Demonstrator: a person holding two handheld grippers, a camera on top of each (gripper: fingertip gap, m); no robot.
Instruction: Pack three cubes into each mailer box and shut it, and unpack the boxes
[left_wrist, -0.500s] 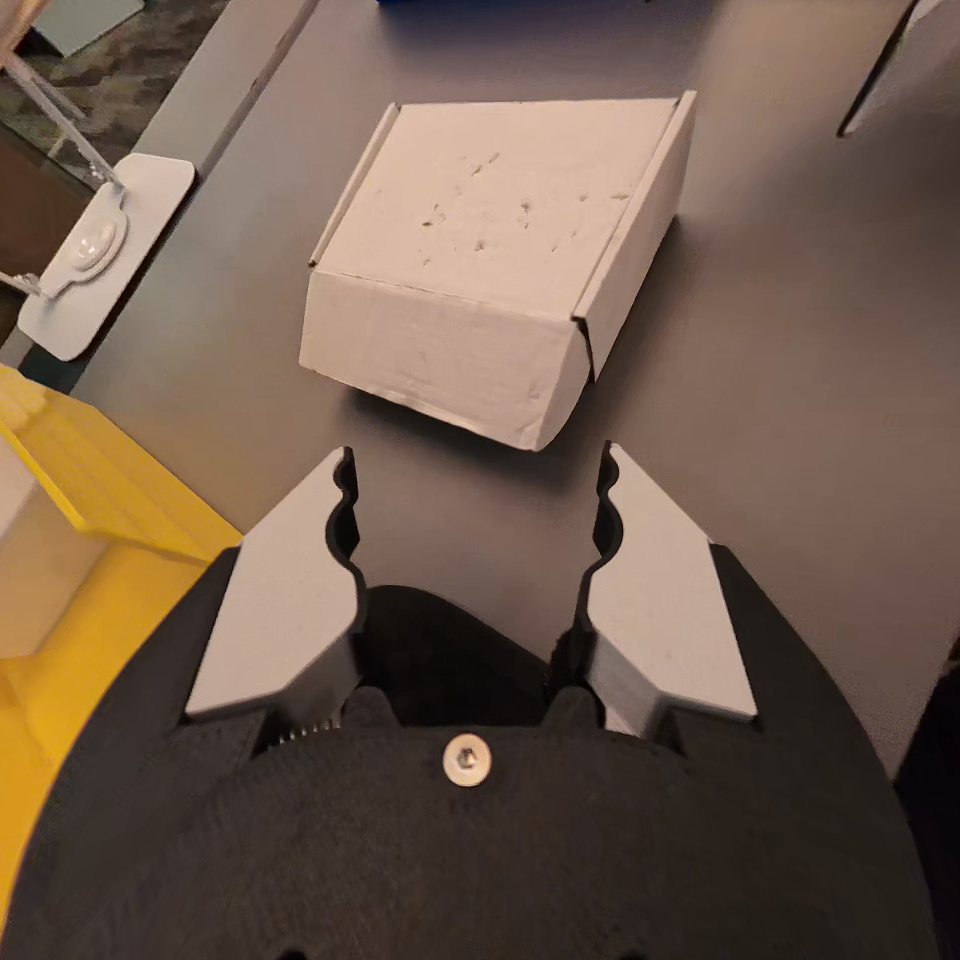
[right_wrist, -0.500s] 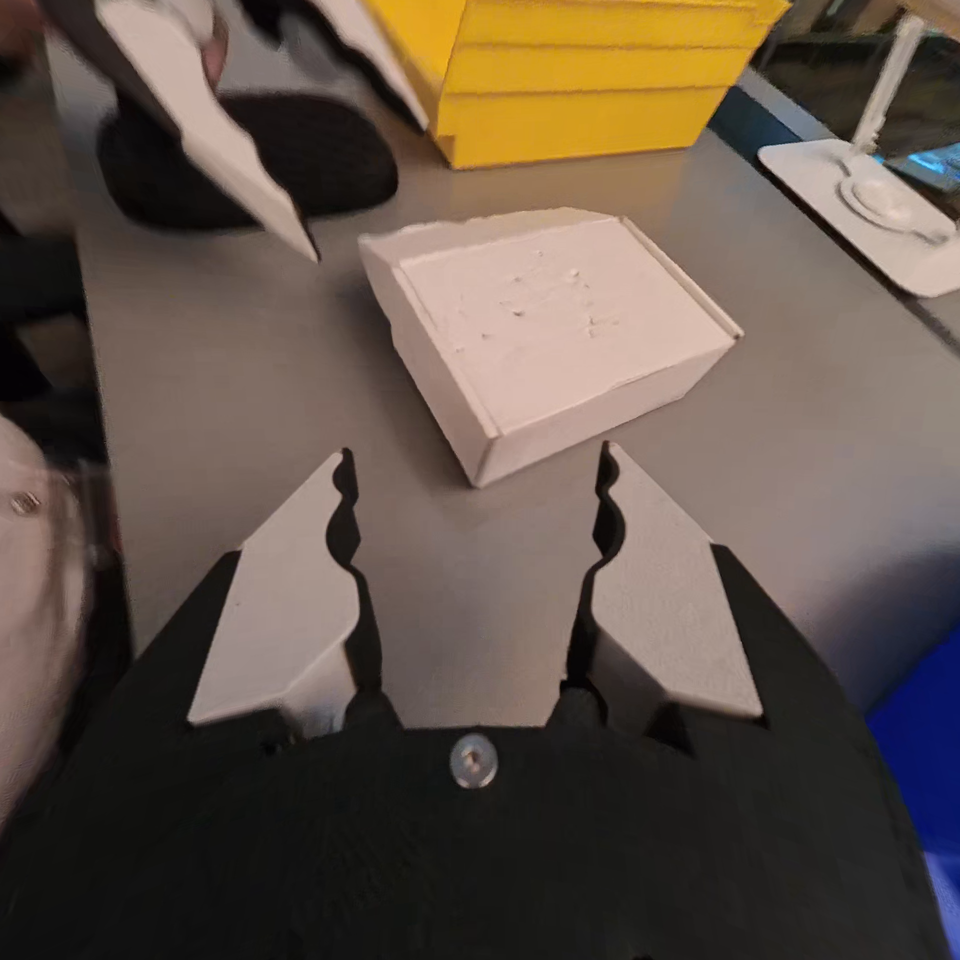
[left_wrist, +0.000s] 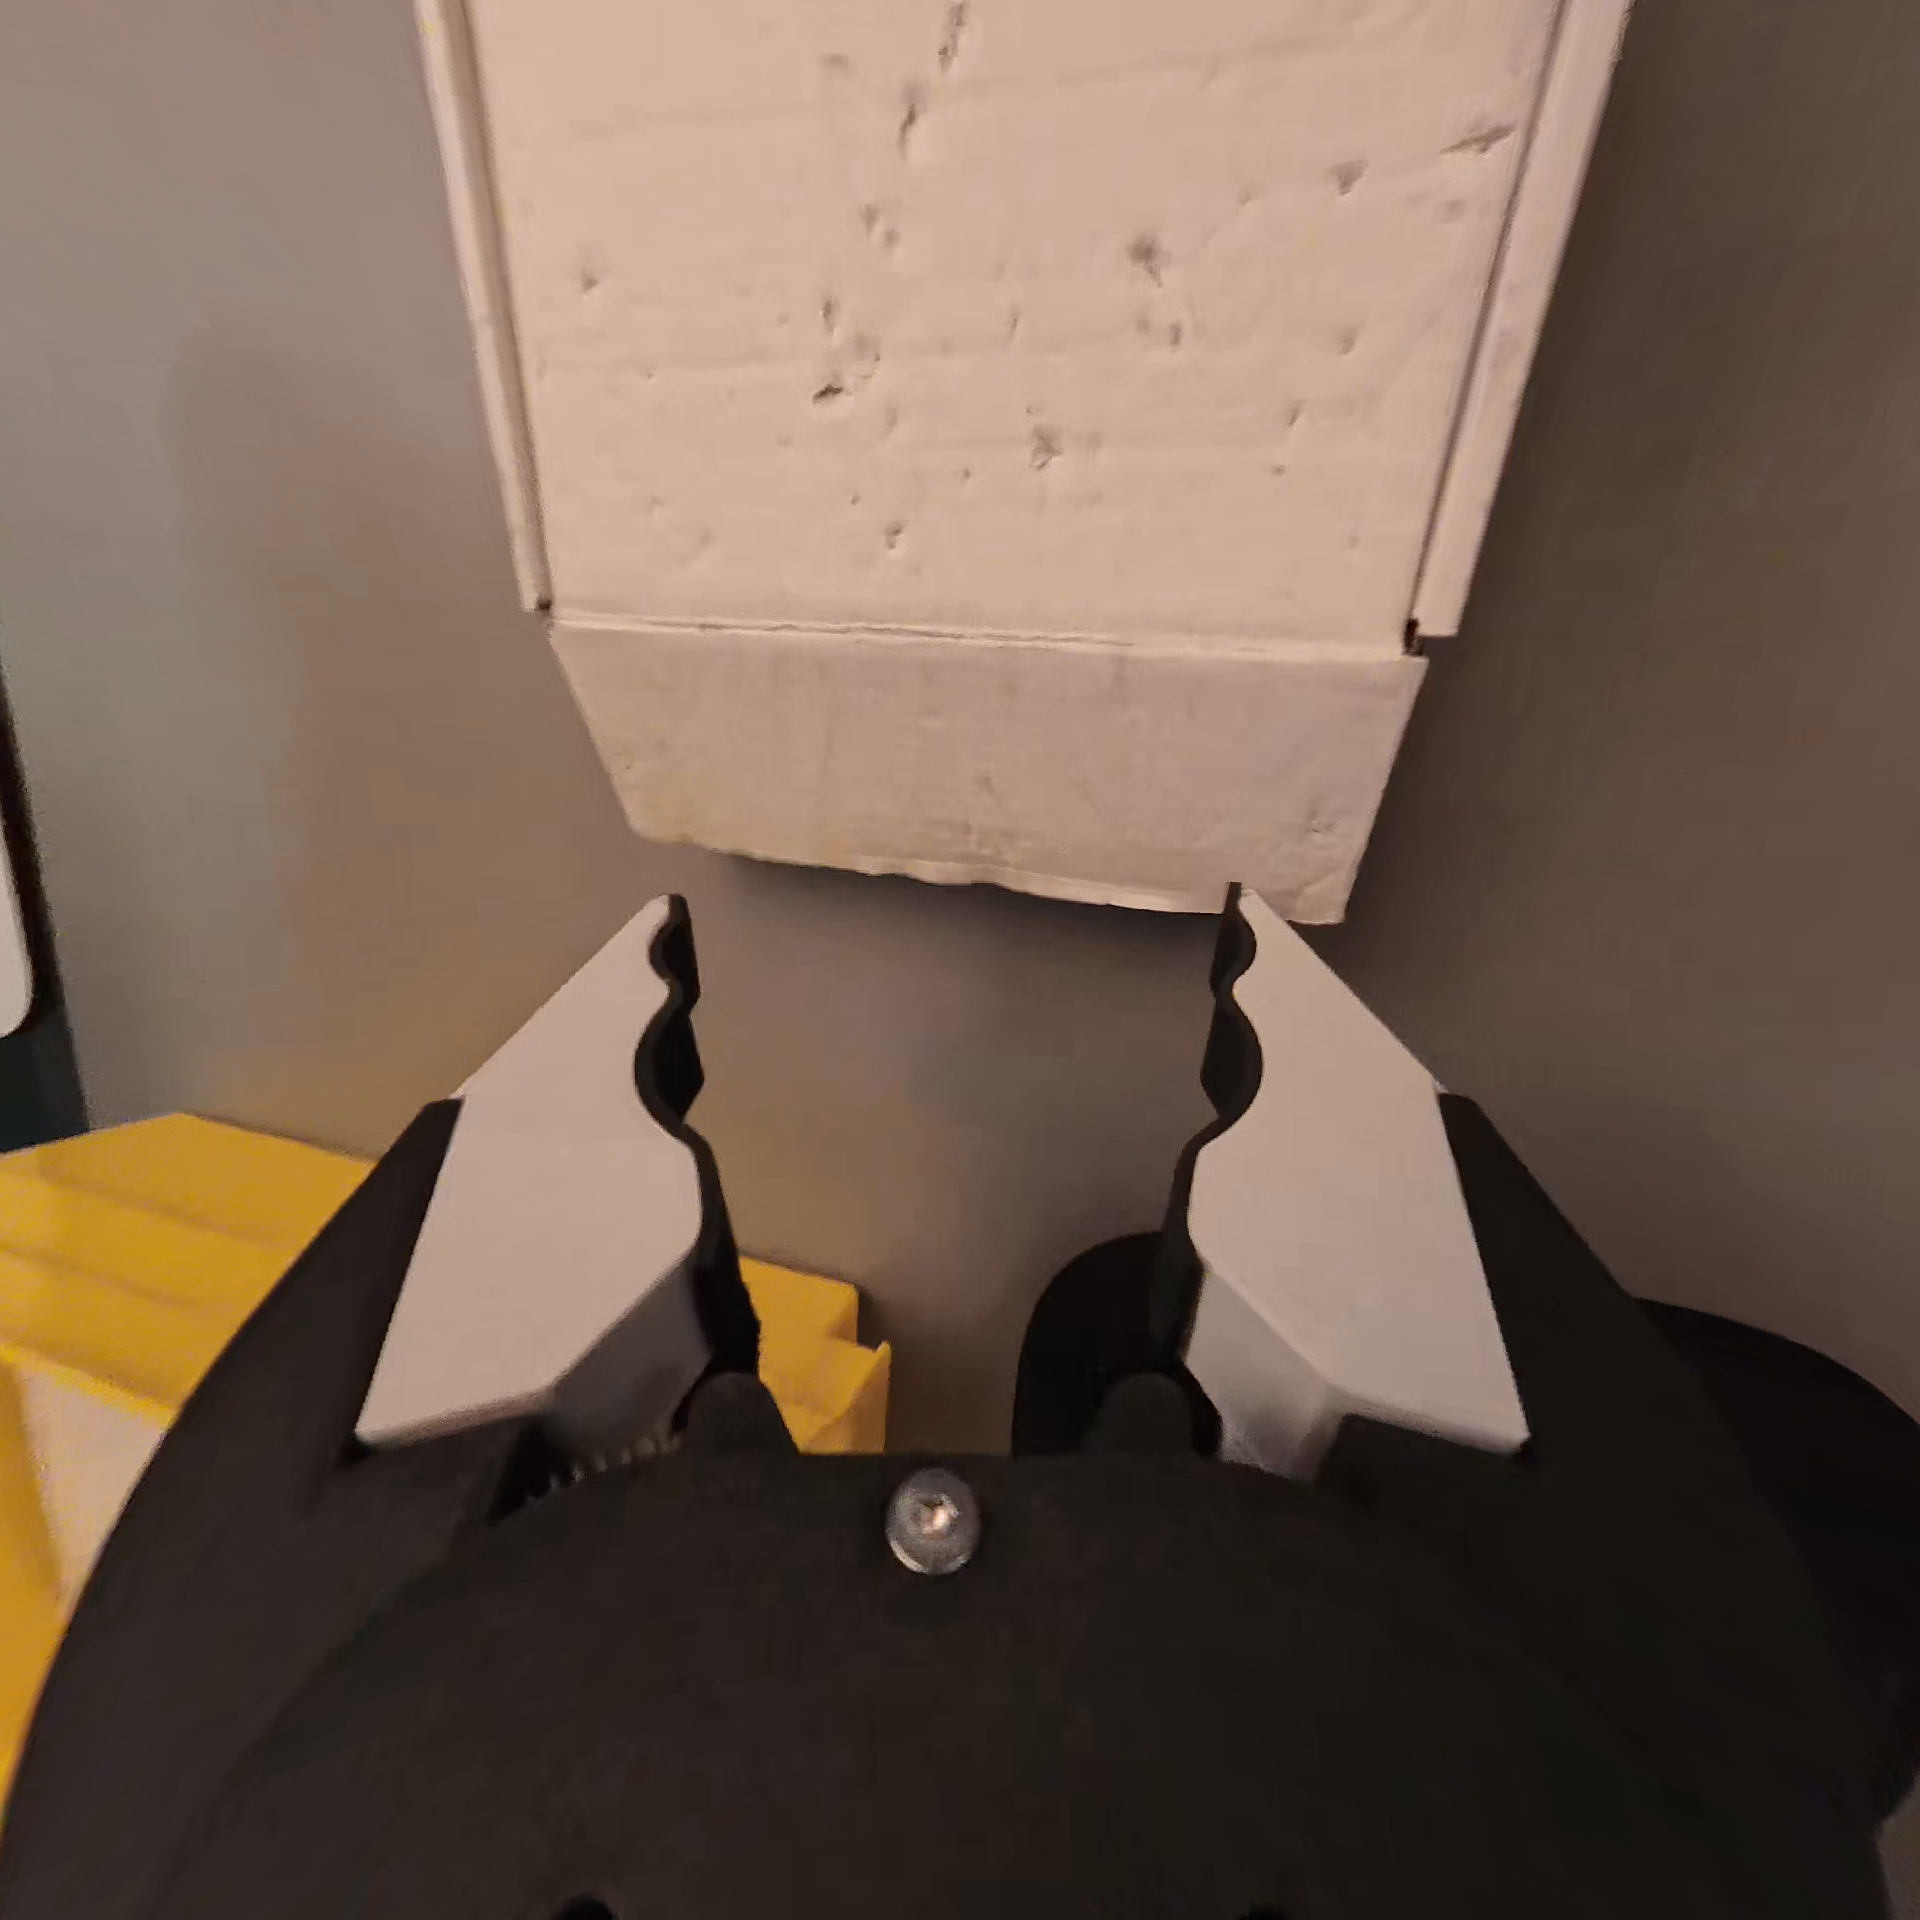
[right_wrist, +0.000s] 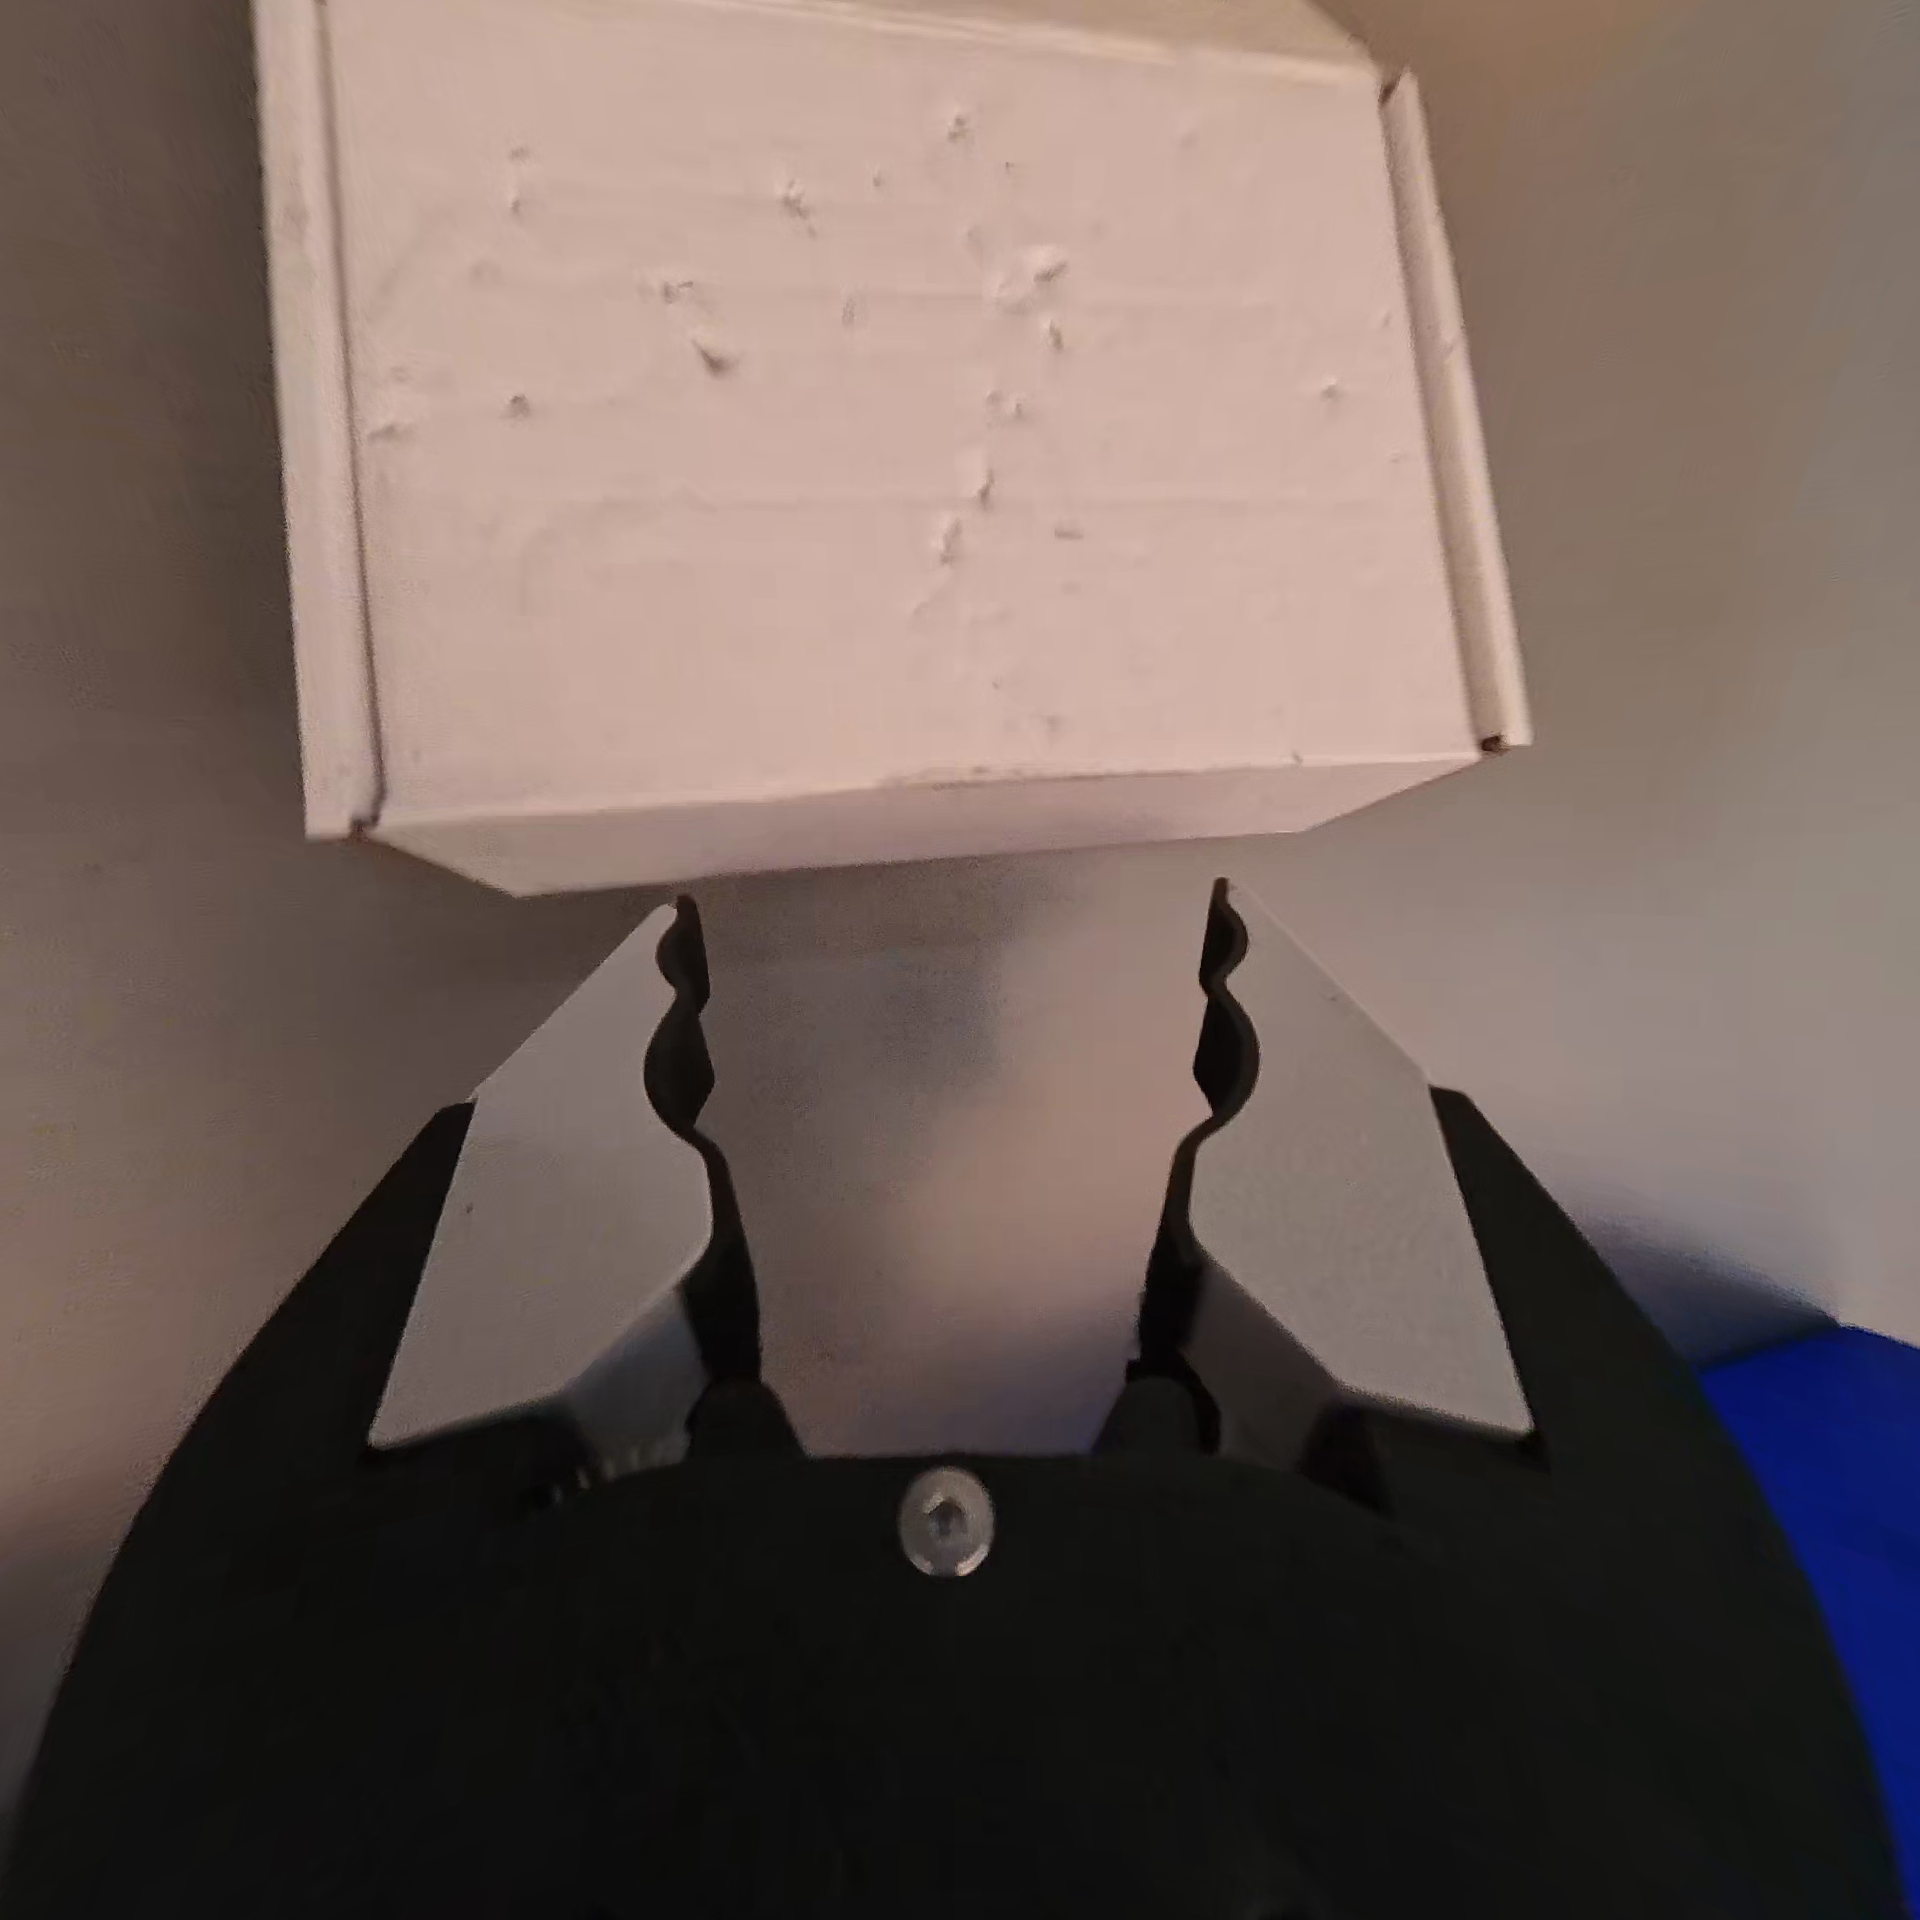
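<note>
A white cardboard mailer box (left_wrist: 997, 343) lies closed on the grey table (left_wrist: 260, 623), its lid dented with small marks. In the left wrist view my left gripper (left_wrist: 951, 904) is open and empty, its fingertips just short of the box's near side wall. The same box (right_wrist: 883, 447) fills the top of the right wrist view. My right gripper (right_wrist: 948, 896) is open and empty, its tips right at the box's near lower edge, seen from the opposite side. No cubes are in view.
A yellow bin (left_wrist: 156, 1299) sits at the lower left of the left wrist view, behind my left gripper. A blue object (right_wrist: 1829, 1507) shows at the lower right of the right wrist view. A white item edge (left_wrist: 8, 935) is at the far left. My right fingertips sit around 15 cm from my left ones.
Both grippers have moved in close to the box from opposite sides and now look down on it more steeply. The box fills both views. Both grippers stay open.
</note>
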